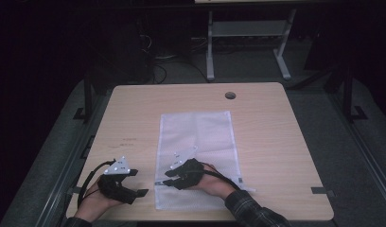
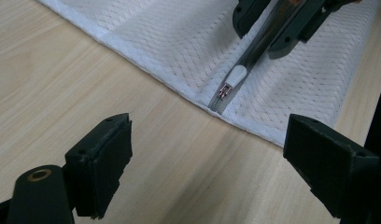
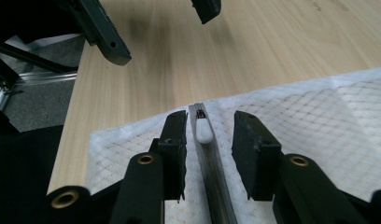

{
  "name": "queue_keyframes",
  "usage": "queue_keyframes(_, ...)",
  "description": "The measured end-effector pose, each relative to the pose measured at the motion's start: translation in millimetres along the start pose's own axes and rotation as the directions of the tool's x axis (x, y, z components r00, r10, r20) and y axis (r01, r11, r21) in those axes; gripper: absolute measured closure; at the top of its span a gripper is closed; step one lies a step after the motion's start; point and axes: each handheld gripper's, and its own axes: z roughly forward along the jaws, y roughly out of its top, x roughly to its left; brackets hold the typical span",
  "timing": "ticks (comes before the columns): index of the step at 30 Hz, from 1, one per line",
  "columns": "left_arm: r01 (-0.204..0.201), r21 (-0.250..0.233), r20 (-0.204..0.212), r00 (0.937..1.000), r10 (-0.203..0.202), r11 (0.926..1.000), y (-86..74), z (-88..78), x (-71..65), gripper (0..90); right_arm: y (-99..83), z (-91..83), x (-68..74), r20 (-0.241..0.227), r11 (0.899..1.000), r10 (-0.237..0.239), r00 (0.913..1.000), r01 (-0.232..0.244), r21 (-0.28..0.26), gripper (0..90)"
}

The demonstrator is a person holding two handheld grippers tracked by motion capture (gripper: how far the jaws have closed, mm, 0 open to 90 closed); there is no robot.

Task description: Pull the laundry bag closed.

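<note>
In the high view a white mesh zipper bag [image 1: 197, 156] lies flat on the light wooden bench [image 1: 276, 142], running from the middle of the frame down to the near edge, its long side pointing away from the person. The right tool [image 1: 168, 176] sits over the lower left part of the bag, lying on its side with its jaws pointing toward the left of the frame, a grey three-cornered plate on top. The left tool [image 1: 136, 182] rests at the lower left of the frame on bare wood, just beside the bag's left edge, its jaws pointing right toward the bag.

In the right gripper view the right tool [image 3: 209, 140] stands released: its two black pads straddle the grey zipper track [image 3: 212, 177] with a clear gap on each side, neither pad pressing on anything. Between them, toward the upper middle of the frame, lies the white zipper pull [image 3: 203, 130], close to the bag's hemmed edge. The left tool's jaws show at the top of that frame, above the wood.

In the left gripper view the left tool [image 2: 207, 158] is spread wide, one jaw at the lower left and one at the lower right, with only bench wood between them. Beyond, in the upper middle, the white pull [image 2: 236, 74] and its small metal slider [image 2: 223, 92] sit at the end of the track near the bag's border, and the right tool's dark jaws come in from the upper right on either side of the track
</note>
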Motion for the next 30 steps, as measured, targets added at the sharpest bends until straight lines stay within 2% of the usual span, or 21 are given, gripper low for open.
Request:
queue_keyframes(7, 0.002, 0.001, 0.001, 1.0, -0.002, 1.0, -0.2, -0.1, 0.3, 14.7, 0.4, 14.6, 1.0, -0.01, 1.0, -0.013, 0.9999, 0.013, 0.024, 66.5)
queue_keyframes(15, 0.003, 0.003, 0.001, 1.0, -0.003, 1.0, -0.2, 0.5, 0.4, 14.7, 0.4, 22.2, -1.9, -0.012, 0.999, -0.011, 0.9999, 0.012, 0.038, 68.5)
queue_keyframes(20, 0.002, 0.003, 0.002, 1.0, -0.002, 1.0, -0.3, 0.2, 0.7, 14.7, -0.6, 28.8, -0.6, -0.015, 0.998, -0.023, 0.9996, 0.024, 0.061, 74.2)
queue_keyframes(21, 0.002, 0.003, 0.002, 1.0, -0.002, 1.0, -0.3, 0.2, 0.7, 14.7, -0.6, 28.8, -0.6, -0.015, 0.998, -0.023, 0.9996, 0.024, 0.061, 74.2)
queue_keyframes(22, 0.003, 0.003, 0.001, 1.0, -0.003, 1.0, -0.5, 0.2, 0.8, 14.7, -0.6, 28.7, -0.9, -0.011, 0.998, -0.027, 0.9996, 0.028, 0.057, 79.9)
queue_keyframes(30, 0.004, 0.005, 0.002, 1.0, -0.004, 1.0, -0.4, 0.6, 0.7, 14.7, 1.6, 23.0, -0.8, -0.011, 0.999, -0.023, 0.9997, 0.024, 0.037, 80.7)
